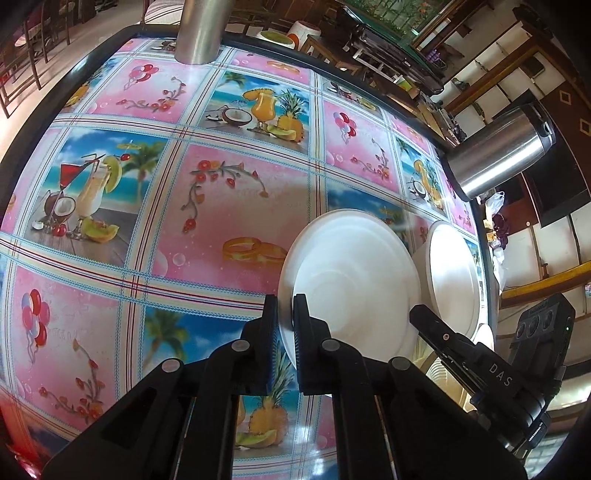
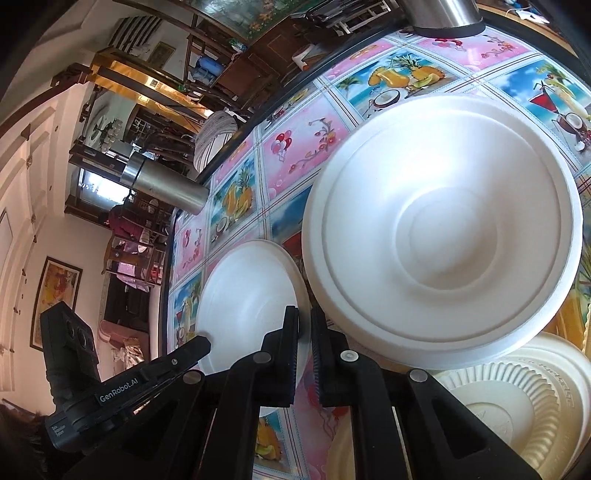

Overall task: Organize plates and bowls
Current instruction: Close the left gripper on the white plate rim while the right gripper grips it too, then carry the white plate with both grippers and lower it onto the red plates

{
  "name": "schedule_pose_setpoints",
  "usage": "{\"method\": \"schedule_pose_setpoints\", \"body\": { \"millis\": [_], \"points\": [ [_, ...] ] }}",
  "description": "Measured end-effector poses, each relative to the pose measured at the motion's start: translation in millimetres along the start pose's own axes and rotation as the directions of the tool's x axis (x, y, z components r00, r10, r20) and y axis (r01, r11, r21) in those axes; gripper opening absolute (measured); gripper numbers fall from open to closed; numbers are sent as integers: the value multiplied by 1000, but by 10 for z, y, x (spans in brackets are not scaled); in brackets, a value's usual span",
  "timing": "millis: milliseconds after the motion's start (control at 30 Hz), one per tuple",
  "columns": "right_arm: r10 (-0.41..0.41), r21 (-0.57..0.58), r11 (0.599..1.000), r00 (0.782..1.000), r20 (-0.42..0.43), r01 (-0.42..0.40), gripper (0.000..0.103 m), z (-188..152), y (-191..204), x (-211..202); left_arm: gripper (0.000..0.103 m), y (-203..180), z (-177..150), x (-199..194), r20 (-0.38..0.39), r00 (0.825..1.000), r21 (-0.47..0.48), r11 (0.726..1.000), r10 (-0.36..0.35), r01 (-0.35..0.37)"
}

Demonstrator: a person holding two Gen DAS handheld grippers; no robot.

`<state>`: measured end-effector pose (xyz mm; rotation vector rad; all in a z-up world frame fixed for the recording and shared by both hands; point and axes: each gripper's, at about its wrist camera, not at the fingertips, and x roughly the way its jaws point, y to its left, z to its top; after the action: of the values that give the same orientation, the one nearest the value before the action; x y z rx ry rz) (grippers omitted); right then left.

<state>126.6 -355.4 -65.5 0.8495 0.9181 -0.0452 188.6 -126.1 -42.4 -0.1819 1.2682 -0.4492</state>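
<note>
**Desk:** What have your tools got?

**Me:** My left gripper [image 1: 285, 306] is pinched nearly closed on the rim of the white bowl [image 1: 354, 273]. The thin edge sits right between the pads. My right gripper [image 2: 304, 317] is just as narrow and is clamped on the opposite rim of that same bowl. I have it from both sides.

**Desk:** Where is the bowl in your views?

**Me:** In the left wrist view it fills the area from centre towards 4 o'clock. The right gripper's tip meets its far edge at about 4 o'clock. In the right wrist view it lies from centre towards 8 o'clock, with the left gripper's tip on its rim at 8 o'clock. It looks tilted. I cannot tell whether it touches the tablecloth [image 1: 221, 184].

**Desk:** Anything beside it?

**Me:** The large bowl [image 2: 443, 229] lies bottom-up on the cloth, just beside my bowl. It takes up the 2 to 4 o'clock part of the right wrist view. Whether the two rims touch, I cannot tell. A stack of cream plates [image 2: 517, 406] with fluted rims sits at 5 o'clock, partly under the large bowl's edge.

**Desk:** And further out?

**Me:** A steel flask [image 1: 506, 147] stands at the table's edge at 2 o'clock in the left wrist view. A second flask [image 1: 199, 29] is at 12 o'clock.
</note>
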Motion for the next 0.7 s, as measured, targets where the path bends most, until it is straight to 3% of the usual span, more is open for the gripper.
{"method": "schedule_pose_setpoints", "body": {
  "millis": [333, 700],
  "points": [
    [41, -112, 993, 999, 20, -39, 7, -248, 446, -201, 6, 225, -203, -555, 54, 998, -18, 1000, 18, -17],
    [121, -264, 958, 992, 17, -112, 7, -929, 1074, -517, 7, 696, -775, -1343, 140, 989, -62, 998, 37, -29]
  ]
}}
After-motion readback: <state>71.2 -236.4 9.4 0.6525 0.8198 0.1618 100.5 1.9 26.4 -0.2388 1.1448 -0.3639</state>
